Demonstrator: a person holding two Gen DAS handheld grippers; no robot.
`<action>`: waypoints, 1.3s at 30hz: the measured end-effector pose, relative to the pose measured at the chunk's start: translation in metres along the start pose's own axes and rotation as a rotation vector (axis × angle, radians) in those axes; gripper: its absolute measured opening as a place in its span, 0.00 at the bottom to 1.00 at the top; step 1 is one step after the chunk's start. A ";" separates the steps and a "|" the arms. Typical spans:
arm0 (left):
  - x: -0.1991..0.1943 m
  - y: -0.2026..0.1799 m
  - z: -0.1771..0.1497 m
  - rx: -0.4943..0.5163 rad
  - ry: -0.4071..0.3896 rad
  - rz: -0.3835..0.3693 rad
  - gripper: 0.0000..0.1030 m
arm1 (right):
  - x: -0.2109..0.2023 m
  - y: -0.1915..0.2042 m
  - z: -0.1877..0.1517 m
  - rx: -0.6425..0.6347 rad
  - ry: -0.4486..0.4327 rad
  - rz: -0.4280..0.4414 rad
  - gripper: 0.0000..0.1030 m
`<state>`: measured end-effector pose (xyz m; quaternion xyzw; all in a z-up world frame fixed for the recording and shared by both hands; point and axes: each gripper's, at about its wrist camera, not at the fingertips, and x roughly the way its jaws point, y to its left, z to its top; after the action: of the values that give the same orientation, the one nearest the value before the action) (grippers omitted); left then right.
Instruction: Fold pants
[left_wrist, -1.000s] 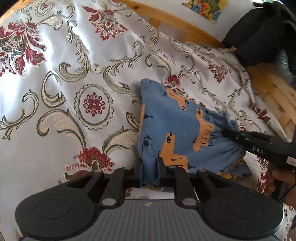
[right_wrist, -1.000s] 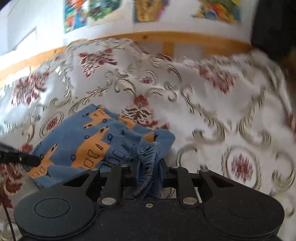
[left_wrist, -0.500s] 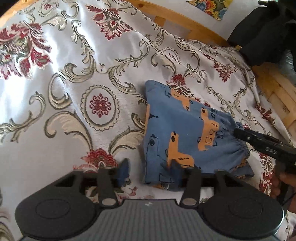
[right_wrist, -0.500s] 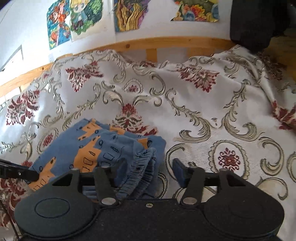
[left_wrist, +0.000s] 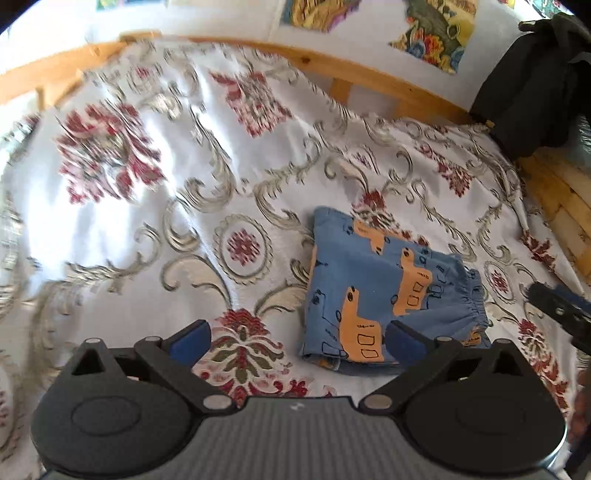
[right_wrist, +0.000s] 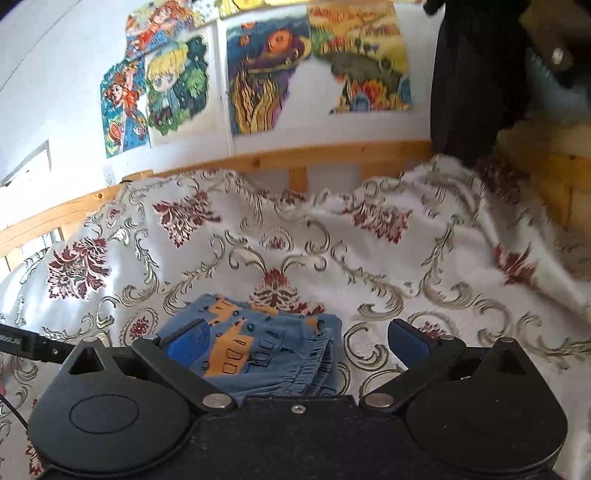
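The pants (left_wrist: 388, 295) are lying folded into a small packet on the bed (left_wrist: 147, 221), ahead-right of the left gripper (left_wrist: 297, 341) and ahead-left of the right gripper (right_wrist: 297, 338), which is looking nearer. Both jaws are being held wide open, nothing gripped. The long axis is running across between them, waistband toward the right one.

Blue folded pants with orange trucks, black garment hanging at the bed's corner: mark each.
Blue folded pants with orange trucks (left_wrist: 373, 291), left wrist view, top layer's middle.
Black garment (right_wrist: 469, 77), right wrist view, hanging folds.
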<state>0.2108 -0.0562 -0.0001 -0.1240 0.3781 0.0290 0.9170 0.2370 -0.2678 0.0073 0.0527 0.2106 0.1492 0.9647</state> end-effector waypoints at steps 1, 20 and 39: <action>-0.007 -0.004 -0.003 0.005 -0.021 0.021 1.00 | -0.009 0.004 0.001 -0.007 -0.012 -0.012 0.99; -0.089 -0.031 -0.069 0.061 -0.125 0.067 1.00 | -0.124 0.054 -0.042 0.003 -0.055 -0.100 0.99; -0.099 -0.036 -0.090 0.182 -0.160 0.096 1.00 | -0.134 0.053 -0.061 0.052 0.022 -0.129 0.99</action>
<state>0.0838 -0.1094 0.0152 -0.0195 0.3103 0.0482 0.9492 0.0808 -0.2563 0.0138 0.0625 0.2278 0.0818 0.9682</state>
